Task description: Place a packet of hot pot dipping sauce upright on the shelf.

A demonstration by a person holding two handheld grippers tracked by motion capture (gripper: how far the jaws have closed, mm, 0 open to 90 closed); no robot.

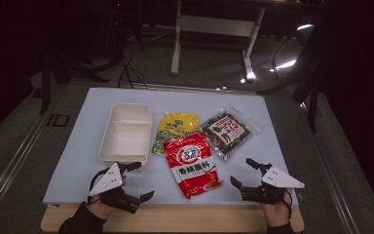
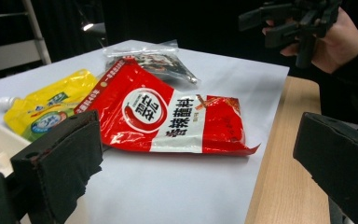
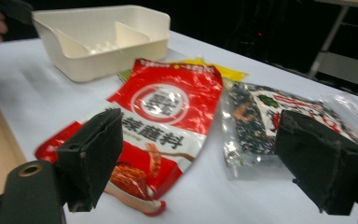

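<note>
Three food packs lie on the white mat [image 1: 73,151]: a red seasoning pouch [image 1: 192,163] in the middle front, a yellow spouted pouch [image 1: 175,126] behind it, and a clear packet of dark dried food [image 1: 229,130] to the right. A cream two-compartment tray [image 1: 126,141] stands to their left. My left gripper [image 1: 143,180] is open near the front edge, left of the red pouch [image 2: 168,116], holding nothing. To that pouch's right, my right gripper [image 1: 242,171] is also open, and through it I see the red pouch [image 3: 168,102] and the dark packet [image 3: 256,116].
The bare wooden table edge [image 1: 175,219] runs along the front under both hands. The tray's wall [image 3: 121,58] and the other hand show far left in the right gripper view. The legs of a white desk [image 1: 175,48] stand on the dark floor beyond.
</note>
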